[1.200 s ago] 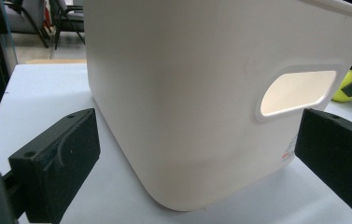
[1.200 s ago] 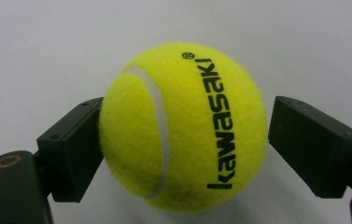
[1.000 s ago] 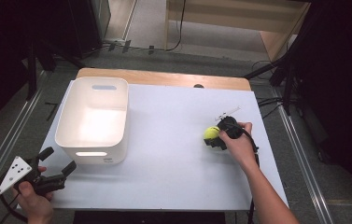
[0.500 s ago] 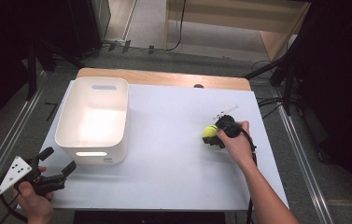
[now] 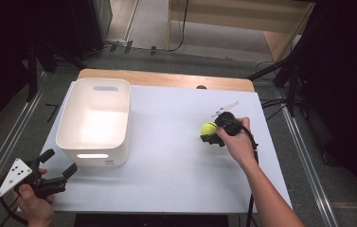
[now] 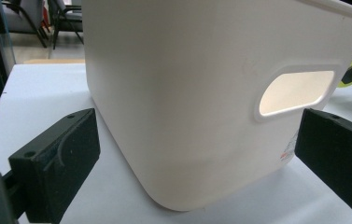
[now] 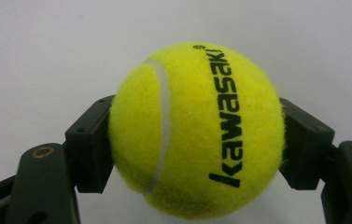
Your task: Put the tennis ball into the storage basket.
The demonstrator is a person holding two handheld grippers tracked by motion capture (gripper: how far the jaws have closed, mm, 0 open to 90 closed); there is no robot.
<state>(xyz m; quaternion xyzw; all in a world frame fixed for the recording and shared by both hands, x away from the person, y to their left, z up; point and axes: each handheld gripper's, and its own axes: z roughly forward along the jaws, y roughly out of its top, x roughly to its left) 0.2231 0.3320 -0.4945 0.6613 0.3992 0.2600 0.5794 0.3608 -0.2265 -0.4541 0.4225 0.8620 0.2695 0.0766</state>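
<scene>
Starting at the near left corner of the white table (image 5: pixel 166 184), the left gripper (image 5: pixel 62 163) sits in the person's left hand (image 5: pixel 34 205) just past the table's left edge, its jaws spread apart with nothing between them. In the left gripper view those jaws frame the near wall of the white bin (image 6: pixel 201 93), which stands just ahead of them without touching; the bin's handle slot (image 6: pixel 295 92) shows toward the right jaw. From above, the bin (image 5: pixel 95 118) takes up the left third of the tabletop, its far end close to the wooden strip (image 5: pixel 166 79) along the table's back edge. Between the bin and the right hand (image 5: pixel 236 142) lies a broad stretch of bare white surface, open from the back edge to the near edge.

Toward the right, the right gripper (image 5: pixel 210 134) is clenched on the yellow tennis ball (image 5: pixel 209 128), well apart from the bin and clear of the table's right edge. In the right gripper view both pads press the ball's (image 7: pixel 197 130) sides, with the plain table surface behind it.

Compared with a second ago, the right jaws have closed onto the ball, and ball and gripper sit slightly higher in the high view. The left gripper and the bin stand where they were.
</scene>
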